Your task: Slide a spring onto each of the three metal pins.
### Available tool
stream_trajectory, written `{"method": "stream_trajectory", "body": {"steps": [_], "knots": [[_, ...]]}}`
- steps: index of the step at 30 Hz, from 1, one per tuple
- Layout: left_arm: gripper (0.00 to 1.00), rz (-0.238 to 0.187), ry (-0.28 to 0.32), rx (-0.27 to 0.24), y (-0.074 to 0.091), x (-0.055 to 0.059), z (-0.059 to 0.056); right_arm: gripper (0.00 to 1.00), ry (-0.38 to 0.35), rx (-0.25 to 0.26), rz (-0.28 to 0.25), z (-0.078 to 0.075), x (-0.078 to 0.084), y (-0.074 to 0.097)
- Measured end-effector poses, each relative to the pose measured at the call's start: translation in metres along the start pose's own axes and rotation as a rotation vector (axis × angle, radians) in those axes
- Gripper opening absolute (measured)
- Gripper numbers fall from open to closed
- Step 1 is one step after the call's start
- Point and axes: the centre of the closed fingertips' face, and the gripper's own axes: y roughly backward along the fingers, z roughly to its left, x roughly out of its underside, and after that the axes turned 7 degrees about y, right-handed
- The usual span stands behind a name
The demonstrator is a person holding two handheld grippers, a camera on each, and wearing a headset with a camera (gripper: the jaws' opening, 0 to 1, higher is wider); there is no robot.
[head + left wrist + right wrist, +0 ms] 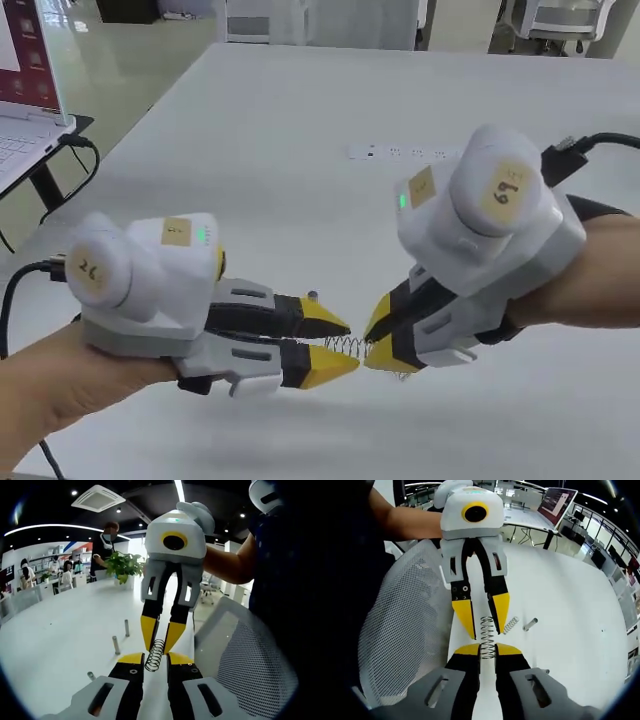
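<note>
Meeting tip to tip above a white table (pixel 300 120), at 6 o'clock in the head view. Pinching 1 spring (pixel 487 635) by its near end with the right gripper (pixel 488 650), jaws closed onto the coil. Clear of the tabletop. Framing the spring's other end with the left gripper (pixel 156 658), jaws parted wider than the coil; cannot tell whether touching it. In the left gripper view, at 9 o'clock from the tips, 3 metal pins (pixel 116 645) on the table, the 2 farther ones upright and bare. In the right gripper view, at 2 o'clock from the tips, a 2nd spring (pixel 510 625) lying just beside 1 of the metal pins.
</note>
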Motion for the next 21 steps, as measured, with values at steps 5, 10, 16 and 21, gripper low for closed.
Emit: {"method": "stream_trajectory", "body": {"steps": [5,10,16,21], "knots": [[0.09,0.010,-0.014,0.002,-0.0007,0.0012,-0.0011,0.08,0.012,0.002,-0.005,0.0007,-0.0033,0.0028],[0.04,0.007,-0.023,0.003,-0.0002,-0.0003,-0.0011,0.08,0.033,0.005,-0.002,0.0020,-0.0035,0.0037],[0.04,0.008,-0.032,0.008,0.0000,-0.0005,-0.0026,0.08,0.037,0.006,-0.003,0.0028,-0.0038,0.0045],[0.03,-0.003,-0.037,0.015,0.0003,-0.0029,-0.0048,0.08,0.040,0.009,-0.015,0.0030,-0.0045,0.0066]]}}
